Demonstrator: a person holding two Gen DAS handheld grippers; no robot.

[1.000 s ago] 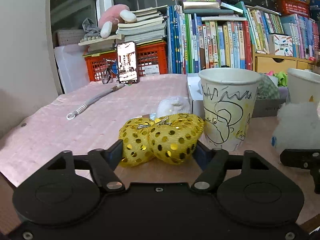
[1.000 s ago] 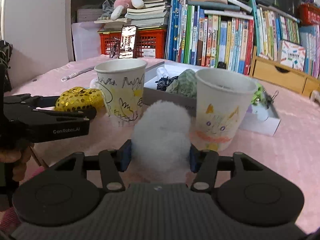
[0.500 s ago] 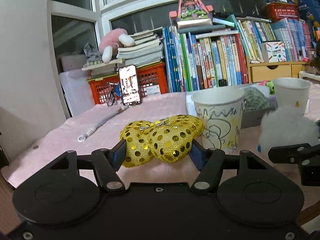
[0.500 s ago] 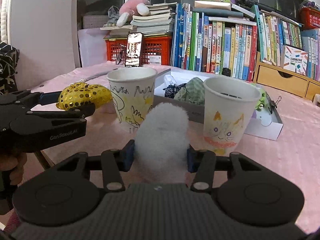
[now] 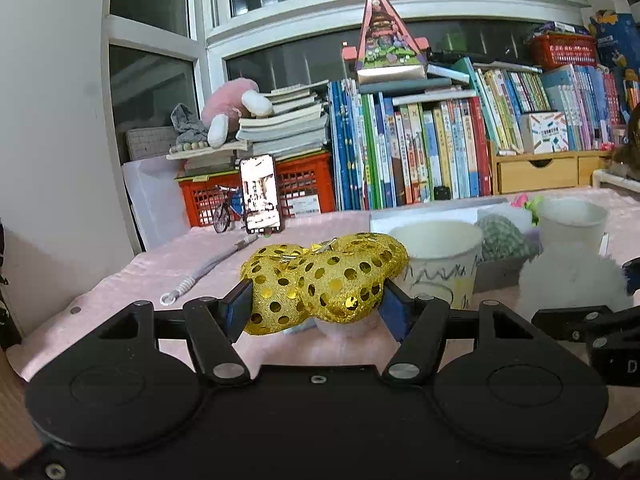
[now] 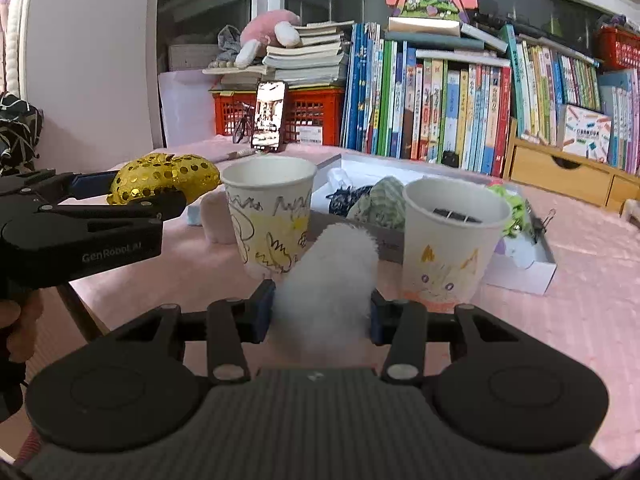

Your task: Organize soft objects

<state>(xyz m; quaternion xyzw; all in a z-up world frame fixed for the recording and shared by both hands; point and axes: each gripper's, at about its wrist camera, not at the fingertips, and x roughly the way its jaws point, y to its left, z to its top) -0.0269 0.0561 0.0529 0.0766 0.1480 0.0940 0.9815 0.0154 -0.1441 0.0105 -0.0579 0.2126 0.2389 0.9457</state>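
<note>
My left gripper (image 5: pixel 316 312) is shut on a gold sequinned soft bow (image 5: pixel 324 280) and holds it in the air, left of a paper cup with a yellow drawing (image 5: pixel 440 264). The bow (image 6: pixel 164 178) and that cup (image 6: pixel 272 208) also show in the right wrist view. My right gripper (image 6: pixel 322 314) is shut on a white fluffy pompom (image 6: pixel 328 276), held in front of and between the yellow cup and a second paper cup with an orange cat drawing (image 6: pixel 452 244). The pompom (image 5: pixel 572 280) shows at right in the left wrist view.
A white box (image 6: pixel 524 268) with cloth scraps sits behind the cups on the pink tablecloth (image 6: pixel 580 320). A pale soft object (image 6: pixel 216 220) lies left of the yellow cup. A phone (image 5: pixel 260 194), red crates and a row of books stand at the back.
Both grippers have risen with their objects; the bow has left the table and now sits at about cup-rim height. The pompom is higher too.
</note>
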